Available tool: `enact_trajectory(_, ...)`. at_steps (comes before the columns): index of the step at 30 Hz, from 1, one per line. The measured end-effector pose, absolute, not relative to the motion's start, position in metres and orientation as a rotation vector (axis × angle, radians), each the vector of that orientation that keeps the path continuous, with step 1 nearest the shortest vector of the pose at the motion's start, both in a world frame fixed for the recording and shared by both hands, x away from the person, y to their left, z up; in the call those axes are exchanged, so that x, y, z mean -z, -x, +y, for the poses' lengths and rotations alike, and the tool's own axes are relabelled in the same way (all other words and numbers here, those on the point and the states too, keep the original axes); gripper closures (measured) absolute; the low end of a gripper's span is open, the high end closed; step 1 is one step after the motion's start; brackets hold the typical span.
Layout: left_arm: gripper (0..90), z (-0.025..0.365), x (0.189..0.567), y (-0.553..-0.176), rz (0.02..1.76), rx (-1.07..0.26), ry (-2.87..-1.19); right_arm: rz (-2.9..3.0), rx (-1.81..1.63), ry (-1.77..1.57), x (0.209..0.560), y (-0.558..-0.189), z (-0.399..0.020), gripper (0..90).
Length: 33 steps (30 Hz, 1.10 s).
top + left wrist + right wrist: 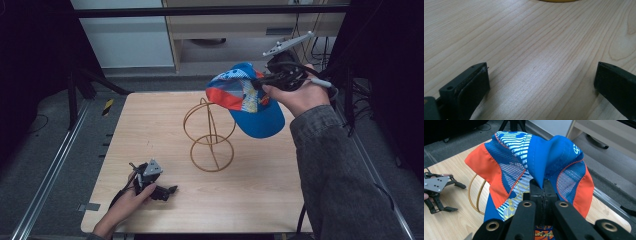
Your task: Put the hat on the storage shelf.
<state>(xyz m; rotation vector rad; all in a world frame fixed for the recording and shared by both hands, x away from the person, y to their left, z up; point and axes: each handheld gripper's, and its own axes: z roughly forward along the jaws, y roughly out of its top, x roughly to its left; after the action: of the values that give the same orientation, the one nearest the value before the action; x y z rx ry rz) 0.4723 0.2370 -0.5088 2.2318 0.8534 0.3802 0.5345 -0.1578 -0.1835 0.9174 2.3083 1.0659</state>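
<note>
My right gripper point(264, 83) pinches the blue cap point(250, 102) by a crown fold, above the wire stand point(211, 134); it's light, floppy fabric, so I'd grip the stiffer brim; left gripper point(167, 190) rests agape on the table point(150, 130).

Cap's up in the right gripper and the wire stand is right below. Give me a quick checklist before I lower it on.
1. Grip on the cap: ok. The right gripper is shut on a pinched fold of the blue fabric.
2. Cap clear of the table: ok, it hangs in the air.
3. Wire stand upright and free: ok, it stands alone mid-table.
4. Cap lined up over the stand: not ok. In the high view it hangs up and to the right of the stand's top loop.
5. Cap opening facing down: cannot tell, the fabric is bunched.
6. Left gripper out of the way: ok, open, low at the table's near left.
</note>
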Motion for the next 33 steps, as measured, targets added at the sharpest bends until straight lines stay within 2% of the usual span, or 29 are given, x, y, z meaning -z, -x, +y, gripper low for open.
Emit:
enact_trajectory(22, 0.0, 0.237, 0.509, -0.472, 0.853, -0.381, -2.23, 2.345, -1.065, -0.86, 0.171, -0.557, -0.12, 90.0)
enact_trajectory(33, 0.0, 0.237, 0.509, -0.472, 0.852, -0.381, -2.232, 2.411, -1.026, -0.832, 0.183, -0.58, -0.088, 90.0)
